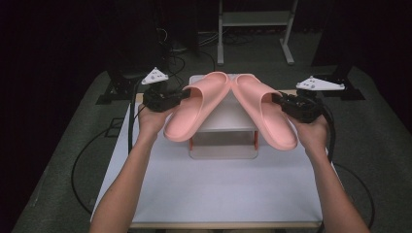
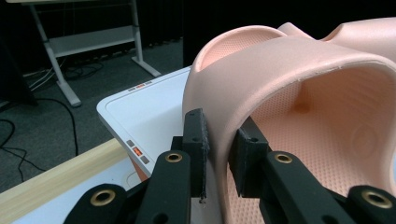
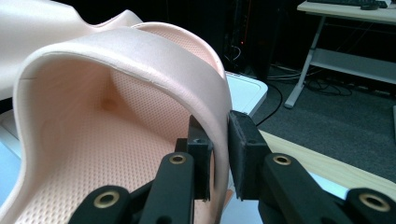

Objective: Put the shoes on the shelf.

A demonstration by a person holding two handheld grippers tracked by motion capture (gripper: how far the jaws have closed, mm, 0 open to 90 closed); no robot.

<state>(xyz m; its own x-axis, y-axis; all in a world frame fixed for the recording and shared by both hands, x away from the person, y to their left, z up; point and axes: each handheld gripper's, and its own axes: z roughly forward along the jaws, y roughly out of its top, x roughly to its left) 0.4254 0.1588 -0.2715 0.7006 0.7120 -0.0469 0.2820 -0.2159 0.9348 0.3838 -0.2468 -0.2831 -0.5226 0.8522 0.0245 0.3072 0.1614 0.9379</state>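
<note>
Slippers (image 1: 197,109) (pink) between both tongs (image 1: 184,95)

no readable text, labels or numbers

One camera looks down from above the table (image 1: 218,194); two close cameras ride the grippers, sharing the pink slippers (image 1: 194,114).

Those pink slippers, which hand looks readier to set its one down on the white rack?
It is close, since each gripper is clamped on its slipper's strap. I would lean left: the left slipper in the left gripper lies a bit more over the white rack than the right slipper in the right gripper.
</note>
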